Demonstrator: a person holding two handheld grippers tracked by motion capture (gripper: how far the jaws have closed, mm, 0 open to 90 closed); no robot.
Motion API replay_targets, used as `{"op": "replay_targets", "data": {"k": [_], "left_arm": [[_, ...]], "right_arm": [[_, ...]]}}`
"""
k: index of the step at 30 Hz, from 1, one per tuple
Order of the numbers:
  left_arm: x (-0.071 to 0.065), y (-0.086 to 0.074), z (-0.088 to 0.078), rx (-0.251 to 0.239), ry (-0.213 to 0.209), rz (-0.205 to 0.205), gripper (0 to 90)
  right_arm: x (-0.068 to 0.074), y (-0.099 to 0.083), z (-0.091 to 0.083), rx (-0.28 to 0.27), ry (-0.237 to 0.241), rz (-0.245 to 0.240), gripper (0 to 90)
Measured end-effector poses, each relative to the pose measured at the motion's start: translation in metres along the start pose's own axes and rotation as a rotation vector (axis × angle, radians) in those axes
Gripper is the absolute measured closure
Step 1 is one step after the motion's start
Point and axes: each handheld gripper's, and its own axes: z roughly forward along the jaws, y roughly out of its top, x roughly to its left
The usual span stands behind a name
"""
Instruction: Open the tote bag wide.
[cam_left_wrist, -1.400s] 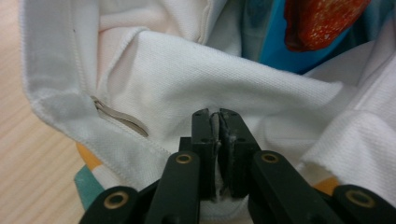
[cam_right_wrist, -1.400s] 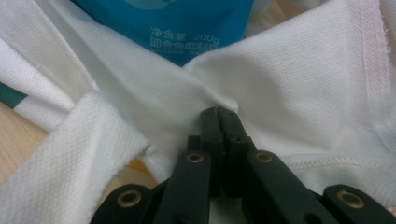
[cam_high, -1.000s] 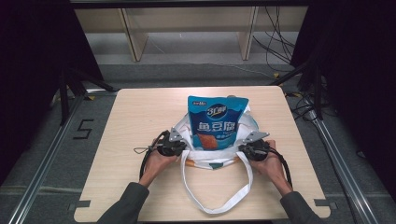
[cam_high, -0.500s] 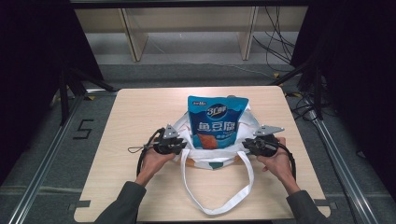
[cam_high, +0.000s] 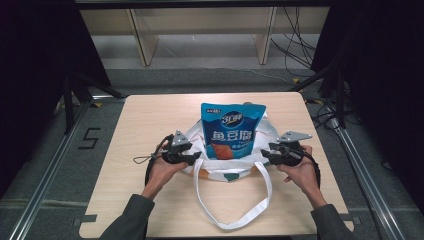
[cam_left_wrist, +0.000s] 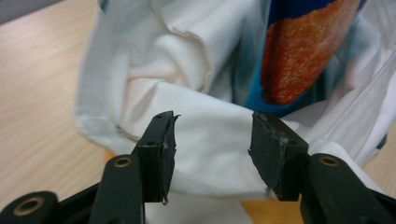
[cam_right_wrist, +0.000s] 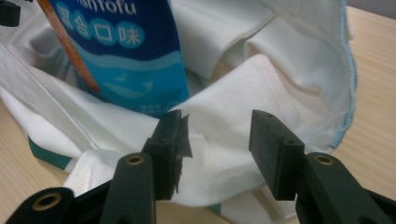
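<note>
1. White cloth tote bag (cam_high: 227, 167) lies near the middle of the wooden table (cam_high: 150, 115), its mouth slumped open around a blue snack pouch (cam_high: 231, 131) that stands upright inside it, most of the pouch still above the fabric.
2. Judging by this, the packing looks done: the pouch is in and the bag's rim has been let go. What may remain is gathering the long looped handles (cam_high: 232, 220), which trail flat toward the table's near edge.
3. The pouch is glossy, with an orange food picture low on its front; the bag is soft and creased.
4. The left gripper (cam_left_wrist: 212, 151) sits at the bag's left side. Its jaws have just been opening and stand apart, a fold of cloth between them but not pinched.
5. The right gripper (cam_right_wrist: 217, 149) mirrors it on the right, jaws likewise parted over loose fabric.
</note>
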Motion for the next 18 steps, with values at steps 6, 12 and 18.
{"op": "replay_targets", "data": {"k": [6,12,18], "left_arm": [[0.013,-0.002,-0.018,-0.018,0.015,-0.063,44.1],[0.013,-0.004,-0.027,-0.024,0.011,-0.089,38.3],[0.004,-0.007,-0.033,-0.025,-0.004,-0.106,34.3]], "right_arm": [[0.003,0.003,-0.007,0.003,-0.002,0.041,50.1],[0.003,0.004,-0.014,-0.029,-0.009,0.044,47.8],[0.002,0.004,-0.019,-0.029,-0.002,0.042,45.6]]}}
